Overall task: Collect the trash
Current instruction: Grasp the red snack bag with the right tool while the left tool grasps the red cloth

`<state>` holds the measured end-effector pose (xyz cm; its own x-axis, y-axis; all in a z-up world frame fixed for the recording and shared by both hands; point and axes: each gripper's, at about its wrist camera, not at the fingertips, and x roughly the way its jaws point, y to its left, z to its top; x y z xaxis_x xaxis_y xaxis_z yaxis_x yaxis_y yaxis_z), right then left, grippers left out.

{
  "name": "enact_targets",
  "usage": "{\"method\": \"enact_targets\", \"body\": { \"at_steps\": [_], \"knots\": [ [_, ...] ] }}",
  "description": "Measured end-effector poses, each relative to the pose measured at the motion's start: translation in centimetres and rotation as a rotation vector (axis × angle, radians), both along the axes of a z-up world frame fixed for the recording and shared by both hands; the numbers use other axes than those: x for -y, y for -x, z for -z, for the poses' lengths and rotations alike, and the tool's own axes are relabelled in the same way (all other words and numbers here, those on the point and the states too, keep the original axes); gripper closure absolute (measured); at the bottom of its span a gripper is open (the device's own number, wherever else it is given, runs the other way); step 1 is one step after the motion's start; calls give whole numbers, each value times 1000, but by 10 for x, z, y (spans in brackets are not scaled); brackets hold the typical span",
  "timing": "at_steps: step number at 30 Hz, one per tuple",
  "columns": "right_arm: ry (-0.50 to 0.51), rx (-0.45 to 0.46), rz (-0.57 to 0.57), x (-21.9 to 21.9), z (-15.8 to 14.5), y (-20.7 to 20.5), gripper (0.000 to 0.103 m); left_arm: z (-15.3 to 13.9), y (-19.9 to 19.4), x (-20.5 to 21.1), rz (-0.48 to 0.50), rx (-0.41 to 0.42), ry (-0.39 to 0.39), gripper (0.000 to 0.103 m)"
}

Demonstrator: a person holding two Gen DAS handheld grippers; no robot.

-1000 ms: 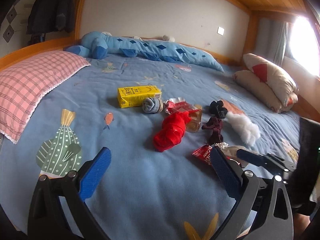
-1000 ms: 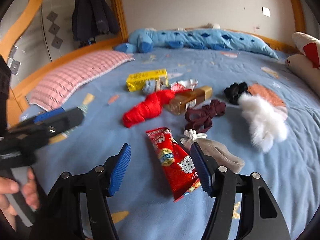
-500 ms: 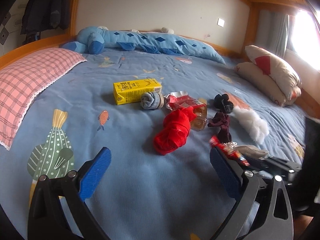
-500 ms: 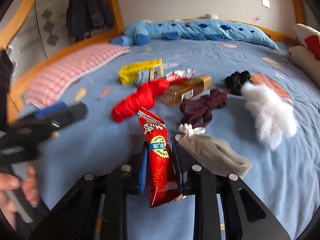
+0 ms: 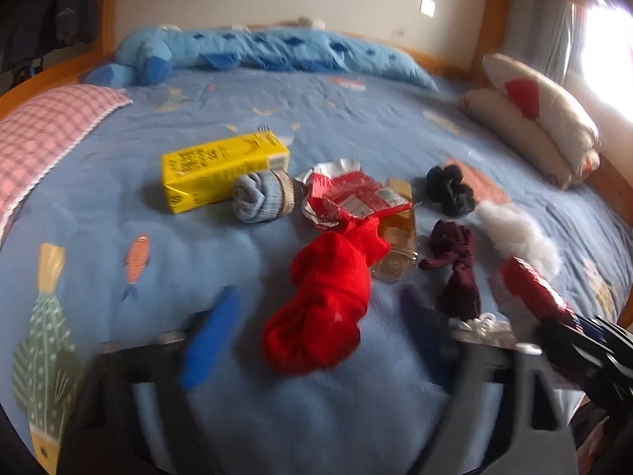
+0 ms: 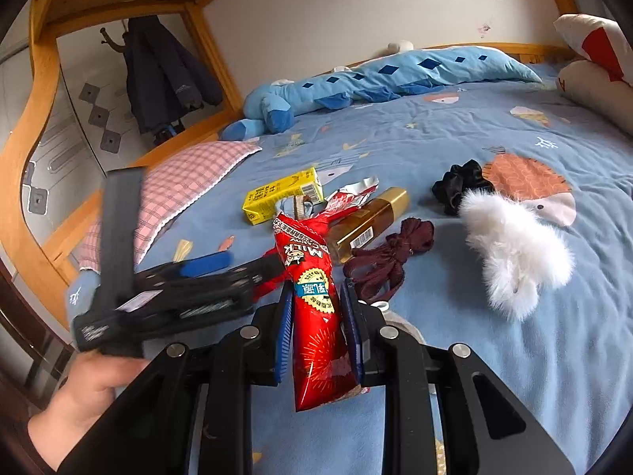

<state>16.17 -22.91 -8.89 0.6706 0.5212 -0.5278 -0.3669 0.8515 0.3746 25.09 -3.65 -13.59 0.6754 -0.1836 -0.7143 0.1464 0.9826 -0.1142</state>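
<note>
1. A second ago the right gripper [image 6: 316, 328] stood open over the red snack wrapper [image 6: 316, 301] that lay flat on the blue bedspread [image 6: 494, 376]. Now its two blue pads are closed on the wrapper's middle, and the wrapper stands up between the fingers, lifted off the cover. So I judge the first piece of trash to be collected and ready to be carried away.

2. The left gripper [image 5: 316, 332] was fully spread a second ago. Now its jaws are closing. The red cloth bundle [image 5: 328, 301] lies between and just ahead of the fingers, but the pads do not yet press on it.

3. This bundle looks like clothing, not trash. The torn foil packet [image 5: 348, 194], the yellow carton [image 5: 221, 170] and the amber bottle [image 5: 395, 245] lie further ahead of the left fingers and seem the more likely targets.

4. The left view is blurred, so the exact gap between its pads and the cloth is hard to tell.

5. No bin or bag shows in either view. The wrapper's lower end is partly hidden between the right fingers.
</note>
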Motion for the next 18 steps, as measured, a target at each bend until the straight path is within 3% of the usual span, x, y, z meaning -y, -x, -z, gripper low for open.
{"method": "enact_targets", "body": {
  "at_steps": [2, 4, 7, 9, 12, 18],
  "knots": [
    [-1, -4, 2, 1, 1, -1, 80, 7, -9, 3, 14, -40, 0, 49],
    [-1, -9, 4, 2, 2, -1, 80, 11, -12, 7, 36, -56, 8, 61],
    [-5, -16, 12, 4, 4, 0, 79, 10, -6, 18, 58, -35, -48, 67],
    [-14, -18, 15, 6, 4, 0, 80, 8, -2, 20, 61, -28, -54, 68],
    [-16, -8, 21, 9, 1, 5, 80, 1, 8, 14, 59, -20, -3, 69],
    [-43, 5, 29, 17, -9, 23, 80, -29, 46, 4, 79, 59, 54, 69]
  ]
}}
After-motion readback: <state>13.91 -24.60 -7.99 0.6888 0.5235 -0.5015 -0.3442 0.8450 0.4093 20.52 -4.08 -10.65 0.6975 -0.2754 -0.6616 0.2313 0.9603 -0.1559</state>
